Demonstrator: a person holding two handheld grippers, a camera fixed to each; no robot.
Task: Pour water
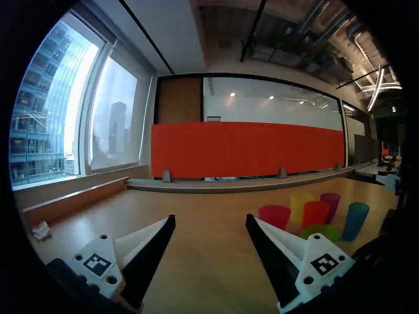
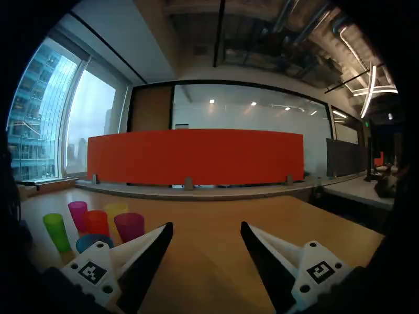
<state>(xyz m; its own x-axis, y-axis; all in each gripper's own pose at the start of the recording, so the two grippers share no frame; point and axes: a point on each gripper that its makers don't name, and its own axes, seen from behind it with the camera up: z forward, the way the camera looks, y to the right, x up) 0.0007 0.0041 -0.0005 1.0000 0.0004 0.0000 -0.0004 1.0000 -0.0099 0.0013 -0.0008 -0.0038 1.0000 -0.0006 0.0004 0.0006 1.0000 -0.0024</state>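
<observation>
The left gripper (image 1: pixel 210 219) was over the wooden table (image 1: pixel 157 206), its jaws open and empty. The cups (image 1: pixel 316 212), in several colours, stood clustered on the table ahead to its right, apart from it. The right gripper (image 2: pixel 206 226) also had open, empty jaws, with the cups (image 2: pixel 97 222) ahead to its left. An orange screen (image 1: pixel 246 149) ran along the table's far edge.

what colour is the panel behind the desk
The panel is orange-red; the right gripper view shows it best.
</observation>
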